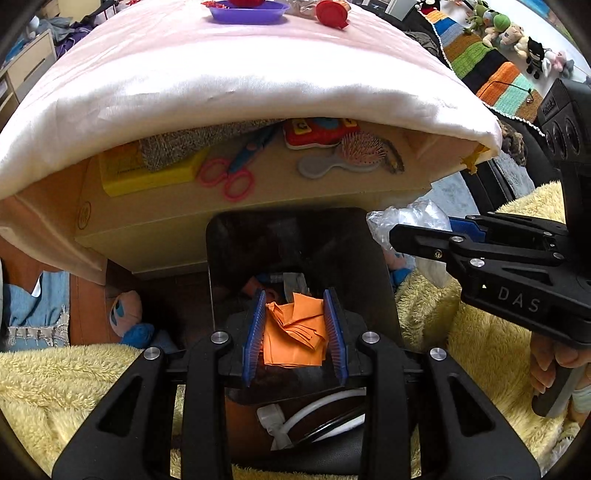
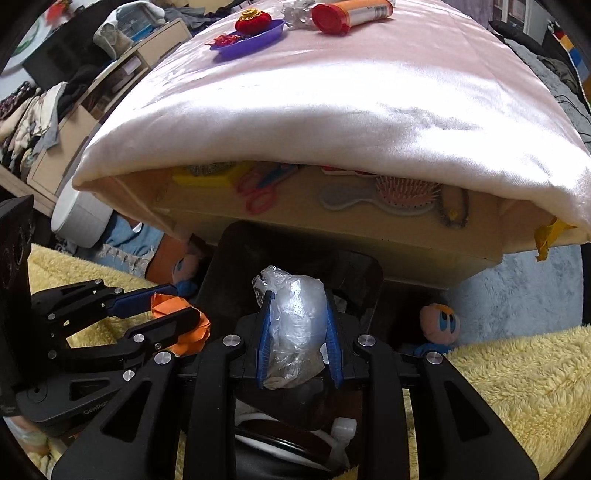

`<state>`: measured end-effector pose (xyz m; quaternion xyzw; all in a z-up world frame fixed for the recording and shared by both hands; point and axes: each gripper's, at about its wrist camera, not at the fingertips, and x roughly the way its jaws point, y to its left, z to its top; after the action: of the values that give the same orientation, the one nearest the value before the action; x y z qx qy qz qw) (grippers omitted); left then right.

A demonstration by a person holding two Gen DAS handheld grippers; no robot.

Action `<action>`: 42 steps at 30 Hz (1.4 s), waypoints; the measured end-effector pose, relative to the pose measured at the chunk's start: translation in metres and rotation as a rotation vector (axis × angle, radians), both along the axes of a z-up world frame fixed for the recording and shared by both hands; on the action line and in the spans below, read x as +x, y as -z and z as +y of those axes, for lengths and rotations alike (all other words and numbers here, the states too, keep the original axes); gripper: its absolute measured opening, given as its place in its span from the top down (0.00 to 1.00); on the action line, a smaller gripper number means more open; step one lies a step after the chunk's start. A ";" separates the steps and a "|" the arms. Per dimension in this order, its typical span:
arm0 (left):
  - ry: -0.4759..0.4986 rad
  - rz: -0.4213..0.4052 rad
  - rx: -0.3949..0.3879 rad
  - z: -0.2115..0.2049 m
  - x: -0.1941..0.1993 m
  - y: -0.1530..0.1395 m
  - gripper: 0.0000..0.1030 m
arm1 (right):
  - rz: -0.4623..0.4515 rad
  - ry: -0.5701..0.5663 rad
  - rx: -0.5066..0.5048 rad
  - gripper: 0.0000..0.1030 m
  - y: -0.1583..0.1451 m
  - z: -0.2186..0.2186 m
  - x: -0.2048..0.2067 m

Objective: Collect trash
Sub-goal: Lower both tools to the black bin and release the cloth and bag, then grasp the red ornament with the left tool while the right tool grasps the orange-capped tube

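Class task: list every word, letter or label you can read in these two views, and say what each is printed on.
"DAS": right gripper, on its black body.
"GenRo…", cut off: left gripper, on its body.
"G": red toy under the table, on a yellow tile.
Round stamp on the cardboard box: unreadable.
Bottle label: too blurred.

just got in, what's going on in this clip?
Trash collection. The left gripper is shut on crumpled orange paper and the right gripper on a wad of clear plastic wrap. Both are held over a black bin in front of the cloth-covered table; nothing is released yet.
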<state>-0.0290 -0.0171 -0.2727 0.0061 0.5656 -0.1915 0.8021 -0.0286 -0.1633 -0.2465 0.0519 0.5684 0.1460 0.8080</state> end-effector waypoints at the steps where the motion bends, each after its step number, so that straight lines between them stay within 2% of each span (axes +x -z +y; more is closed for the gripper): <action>1: 0.000 0.003 -0.002 0.000 0.000 0.001 0.70 | 0.003 0.003 0.005 0.73 0.000 0.000 0.001; 4: 0.004 0.014 -0.007 -0.001 0.002 0.002 0.68 | 0.006 0.010 0.020 0.71 -0.001 -0.002 0.003; 6: 0.007 0.019 -0.011 -0.001 0.002 0.004 0.69 | 0.006 0.012 0.028 0.62 -0.002 -0.002 0.005; 8: 0.003 0.022 -0.014 0.001 0.003 0.004 0.66 | 0.006 0.015 0.035 0.58 -0.003 -0.003 0.006; 13: -0.017 -0.005 0.007 0.004 0.003 -0.004 0.44 | -0.009 0.032 0.053 0.42 -0.014 -0.009 0.010; 15: -0.020 -0.036 0.020 0.007 0.003 -0.014 0.28 | -0.040 0.050 0.053 0.26 -0.024 -0.015 0.011; 16: -0.023 -0.051 0.023 0.009 0.004 -0.020 0.24 | -0.067 0.065 0.047 0.21 -0.033 -0.020 0.013; 18: -0.037 -0.081 0.029 0.013 0.007 -0.033 0.10 | -0.119 0.089 0.040 0.10 -0.049 -0.028 0.016; 23: -0.084 -0.152 0.016 0.026 0.024 -0.066 0.08 | -0.204 0.138 0.043 0.07 -0.078 -0.048 0.031; 28: -0.104 -0.213 0.017 0.032 0.046 -0.092 0.08 | -0.235 0.154 0.016 0.07 -0.087 -0.055 0.060; 33: -0.125 -0.232 0.022 0.035 0.078 -0.104 0.08 | -0.244 0.157 0.002 0.07 -0.091 -0.056 0.087; 36: -0.135 -0.236 -0.001 0.036 0.096 -0.109 0.08 | -0.248 0.160 -0.003 0.07 -0.092 -0.054 0.103; 42: -0.110 -0.270 -0.006 0.026 0.130 -0.117 0.08 | -0.252 0.178 -0.003 0.07 -0.095 -0.055 0.138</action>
<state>0.1012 0.0084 -0.1552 -0.0016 0.4515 -0.1464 0.8802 0.1091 -0.2179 -0.1513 0.0822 0.4558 0.0782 0.8828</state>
